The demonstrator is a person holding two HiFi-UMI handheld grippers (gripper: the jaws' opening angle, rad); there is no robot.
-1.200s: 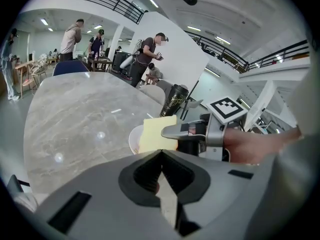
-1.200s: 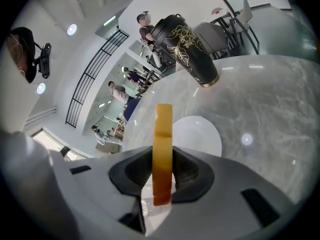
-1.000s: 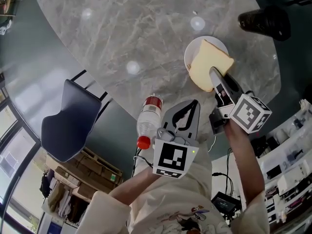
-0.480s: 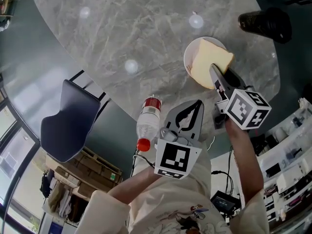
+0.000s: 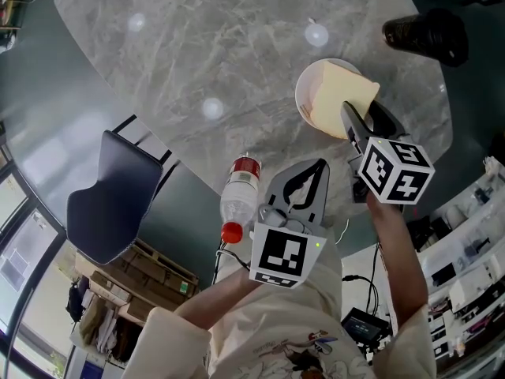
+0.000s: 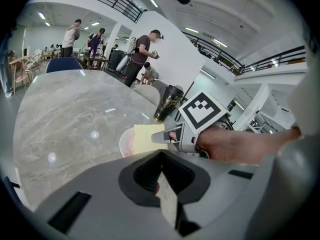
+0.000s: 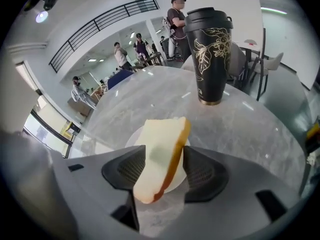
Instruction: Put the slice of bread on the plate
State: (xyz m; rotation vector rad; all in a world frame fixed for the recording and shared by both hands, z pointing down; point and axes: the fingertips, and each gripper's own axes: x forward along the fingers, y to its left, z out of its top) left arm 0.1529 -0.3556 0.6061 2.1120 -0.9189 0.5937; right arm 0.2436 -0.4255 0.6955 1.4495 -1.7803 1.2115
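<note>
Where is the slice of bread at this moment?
Head view, right side: the slice of bread is held in the right gripper over the white plate, near the black tumbler.

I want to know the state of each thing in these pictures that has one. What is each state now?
right tongs: shut on the slice of bread.
left tongs: shut, empty.
slice of bread: held tilted on edge, above the plate.
plate: flat on the table, under the bread.
black tumbler: upright, lid on.
bottle: red cap on.
</note>
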